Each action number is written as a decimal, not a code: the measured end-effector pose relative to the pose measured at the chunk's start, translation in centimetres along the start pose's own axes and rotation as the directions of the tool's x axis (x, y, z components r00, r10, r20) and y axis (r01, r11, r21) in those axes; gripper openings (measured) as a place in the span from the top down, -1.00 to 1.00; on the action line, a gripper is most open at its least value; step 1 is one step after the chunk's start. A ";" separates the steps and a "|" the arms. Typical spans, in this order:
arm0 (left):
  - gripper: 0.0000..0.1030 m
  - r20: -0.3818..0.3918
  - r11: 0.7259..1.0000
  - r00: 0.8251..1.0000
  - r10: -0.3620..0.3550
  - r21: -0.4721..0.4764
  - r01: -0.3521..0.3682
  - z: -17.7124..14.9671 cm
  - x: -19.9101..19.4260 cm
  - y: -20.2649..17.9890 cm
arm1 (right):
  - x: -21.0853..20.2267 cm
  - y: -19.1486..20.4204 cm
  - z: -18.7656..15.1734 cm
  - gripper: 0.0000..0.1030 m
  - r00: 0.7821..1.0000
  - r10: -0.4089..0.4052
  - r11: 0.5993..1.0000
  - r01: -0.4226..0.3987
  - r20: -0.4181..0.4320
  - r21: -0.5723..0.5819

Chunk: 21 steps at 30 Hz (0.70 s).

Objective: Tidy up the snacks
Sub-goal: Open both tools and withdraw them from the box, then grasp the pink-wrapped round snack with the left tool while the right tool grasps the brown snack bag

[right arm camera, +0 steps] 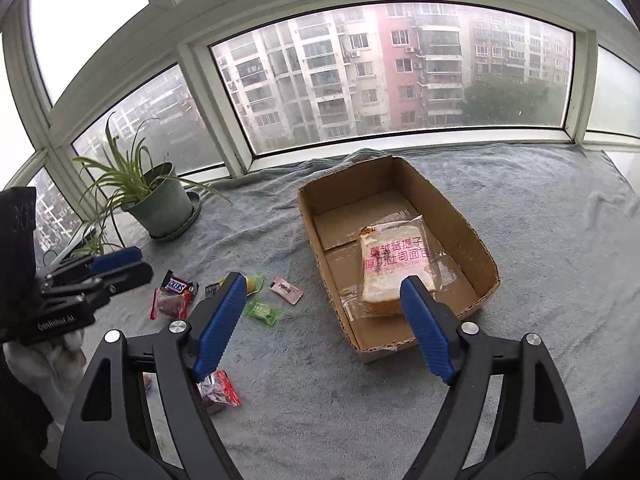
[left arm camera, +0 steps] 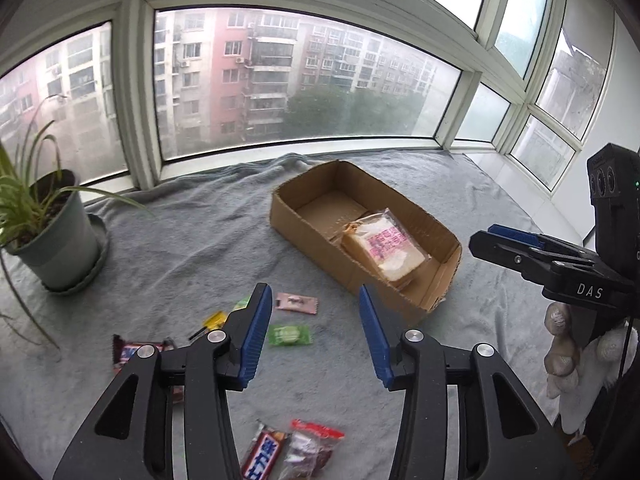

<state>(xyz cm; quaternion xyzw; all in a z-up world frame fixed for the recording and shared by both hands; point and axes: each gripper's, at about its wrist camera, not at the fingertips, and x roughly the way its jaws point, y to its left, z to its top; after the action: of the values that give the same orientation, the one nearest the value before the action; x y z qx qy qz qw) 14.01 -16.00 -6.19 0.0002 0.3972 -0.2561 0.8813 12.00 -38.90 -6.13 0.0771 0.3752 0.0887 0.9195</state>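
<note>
— Looking over the grey towel (right arm camera: pixel 540 208): saw the cardboard box (right arm camera: pixel 476 248) lying open-topped, with one bagged toast slice (right arm camera: pixel 394 270) flat on its floor, toward the near end.

— Noted. And the grippers?

— Found both empty. Left gripper (left arm camera: pixel 316 330) hung with jaws apart above the loose sweets, nothing between the pads. Right gripper (right arm camera: pixel 324 320) stood wider still, near the box's front corner, clamped on nothing.

— Left outside the box?

— Counted a green candy (left arm camera: pixel 289 334) and a pink sachet (left arm camera: pixel 297 303) lying just beside each other, a yellow sweet (left arm camera: pixel 214 320) near them, a Snickers bar (right arm camera: pixel 176 285) touching a red-edged clear packet (right arm camera: pixel 170 304), plus a second such packet (right arm camera: pixel 218 394) nearer the camera.

— Handling?

— Judged all of it light. Took the wrappers for slick, crinkly film, likely to slide under a shallow pinch. Reckoned the bar stiff enough to grip across its narrow middle. Thought the small candies better pinched across the body than by a crimped end. Expected the soft towel to yield under the pads, helping them get beneath the edges.
</note>
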 end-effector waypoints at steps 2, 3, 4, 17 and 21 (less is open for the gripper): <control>0.01 0.019 0.999 0.999 0.028 -0.021 -0.028 -0.8 -1.8 1.6 | -0.2 1.1 -0.7 -0.59 1.000 0.009 0.999 -0.010 -0.012 -0.038; 0.01 0.026 0.999 0.999 0.044 -0.030 -0.043 -1.2 -2.8 2.5 | -0.3 1.7 -1.1 -0.59 1.000 0.011 0.998 -0.012 -0.019 -0.056; 0.01 0.031 0.997 0.998 0.061 -0.039 -0.059 -1.7 -3.7 3.4 | -0.2 2.2 -1.5 -0.59 1.000 0.011 0.997 -0.013 -0.025 -0.070; 0.01 -0.028 0.961 0.981 0.192 -0.197 -0.194 -11.2 -9.5 10.2 | 2.2 8.8 -7.7 -0.59 0.985 0.049 0.986 -0.074 -0.164 -0.150; 0.01 -0.075 0.951 0.977 0.201 -0.224 -0.213 -14.4 -8.8 10.3 | 3.4 9.8 -9.6 -0.59 0.979 0.038 0.988 -0.068 -0.202 -0.141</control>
<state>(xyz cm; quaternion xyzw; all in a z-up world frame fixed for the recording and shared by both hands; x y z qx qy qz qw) 3.70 -0.20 -12.01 -0.0537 0.4443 -0.1143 0.8869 6.56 -27.93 -13.16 0.0100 0.4552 0.1478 0.8780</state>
